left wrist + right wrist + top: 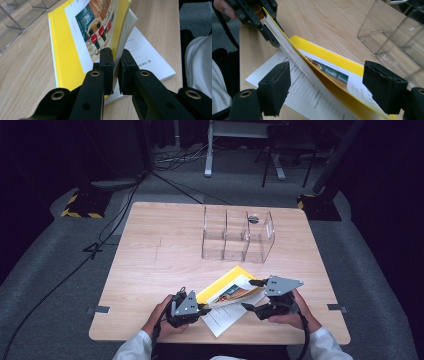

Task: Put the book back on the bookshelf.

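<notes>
A yellow-covered book [227,287] lies near the table's front edge, partly opened. My left gripper [204,309] is shut on the lifted cover and a sheaf of pages; in the left gripper view its jaws [116,62] pinch the page edges beside the illustrated cover [67,42]. The raised cover [329,56] slants up toward the left gripper [277,35] in the right gripper view. My right gripper [248,294] stands open at the book's right side. Its pads [275,85] straddle the lifted pages without touching them, and a white text page [307,97] lies flat beneath.
A clear acrylic organizer [237,235] with three compartments stands at the back middle of the wooden table [150,270]; a small dark round thing sits in its right compartment. Its walls [392,32] show close on the right. Cables and stand bases lie on the floor beyond.
</notes>
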Demonstrator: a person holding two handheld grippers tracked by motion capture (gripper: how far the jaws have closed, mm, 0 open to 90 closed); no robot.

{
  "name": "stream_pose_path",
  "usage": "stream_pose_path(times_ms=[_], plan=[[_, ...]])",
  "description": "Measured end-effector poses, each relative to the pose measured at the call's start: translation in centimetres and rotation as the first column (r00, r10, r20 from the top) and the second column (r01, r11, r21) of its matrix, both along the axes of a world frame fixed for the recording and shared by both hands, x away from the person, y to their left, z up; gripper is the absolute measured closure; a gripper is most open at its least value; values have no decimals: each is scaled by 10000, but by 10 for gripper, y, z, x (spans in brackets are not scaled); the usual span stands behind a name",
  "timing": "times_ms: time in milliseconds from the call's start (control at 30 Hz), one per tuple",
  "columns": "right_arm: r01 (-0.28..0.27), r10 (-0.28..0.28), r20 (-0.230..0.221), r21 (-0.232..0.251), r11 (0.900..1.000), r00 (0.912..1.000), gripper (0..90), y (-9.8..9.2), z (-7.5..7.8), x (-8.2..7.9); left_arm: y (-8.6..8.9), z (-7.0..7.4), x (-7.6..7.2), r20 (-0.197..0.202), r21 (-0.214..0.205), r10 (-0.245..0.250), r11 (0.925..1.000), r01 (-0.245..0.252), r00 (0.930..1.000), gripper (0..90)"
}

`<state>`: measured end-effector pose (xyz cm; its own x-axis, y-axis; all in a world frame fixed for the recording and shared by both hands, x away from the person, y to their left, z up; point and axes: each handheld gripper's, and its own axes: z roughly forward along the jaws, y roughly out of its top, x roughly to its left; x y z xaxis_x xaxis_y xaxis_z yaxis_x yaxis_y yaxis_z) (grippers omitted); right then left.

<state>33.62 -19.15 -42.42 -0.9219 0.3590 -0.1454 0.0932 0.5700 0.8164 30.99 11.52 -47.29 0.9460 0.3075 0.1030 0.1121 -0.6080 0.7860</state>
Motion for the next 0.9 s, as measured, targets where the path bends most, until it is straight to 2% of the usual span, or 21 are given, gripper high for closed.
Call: stream_pose_path(times_ms=[33,67,133,200,233,300,333,367,433,467,500,567,600,667,700,767,833,900], plan=[[-199,201,86,-125,9997,9998,248,5,-2,2,1,0,0,45,63,-18,10000,17,10000,828],[-338,339,25,-208,9992,9994,264,10,-4,5,2,1,1,60,77,-20,10000,20,10000,828],[-755,740,-239,-714,9946,9970,321,20,-14,10,8,1,3,57,97,27,9999,-27,10000,826],[-583,555,-251,-1338,9893,9981,345,24,-23,12,14,2,4,59,65,140,9999,-141,9999,820],[-583,555,-251,-1338,9893,9981,345,24,-23,12,14,2,4,59,65,140,9999,-141,9999,816],[-307,271,-226,-1810,9830,9994,397,24,-33,16,19,3,6,44,-4,288,9996,-288,9996,808],[-307,271,-226,-1810,9830,9994,397,24,-33,16,21,3,7,56,34,301,9995,-301,9995,808],[-147,119,-164,-1826,9831,9998,476,21,-37,19,26,4,9,36,60,389,9992,-390,9992,798],[-177,137,-232,-1816,9832,9996,488,19,-39,22,29,4,10,-77,-2,480,9988,-480,9988,789],[-68,26,-262,-1612,9869,9997,581,11,-46,26,32,5,12,-39,-51,543,9985,-543,9985,786],[-33,-1,-230,-1463,9892,9997,595,8,-49,27,33,5,12,-50,-77,602,9982,-602,9982,781],[-93,113,123,-1524,9883,9999,620,2,-55,28,36,5,14,-70,26,656,9978,-656,9978,771],[-93,113,123,-1524,9883,9999,620,2,-55,28,38,5,14,-93,54,675,9977,-674,9977,771],[-139,197,457,-1233,9923,9988,669,-5,-58,24,41,4,15,-107,49,705,9975,-705,9975,763],[-139,197,457,-1233,9923,9988,669,-5,-58,24,42,4,16,-129,33,763,9971,-762,9970,763],[-192,324,1026,-1267,9917,9942,716,-4,-56,19,46,5,18,-144,-168,1037,9944,-1039,9945,747],[-251,440,1333,-1406,9897,9901,750,0,-55,15,51,7,20,-303,-372,1482,9881,-1493,9885,705],[-252,485,1537,-1498,9884,9869,770,4,-51,11,53,9,20,-453,-391,1856,9815,-1874,9816,615]])
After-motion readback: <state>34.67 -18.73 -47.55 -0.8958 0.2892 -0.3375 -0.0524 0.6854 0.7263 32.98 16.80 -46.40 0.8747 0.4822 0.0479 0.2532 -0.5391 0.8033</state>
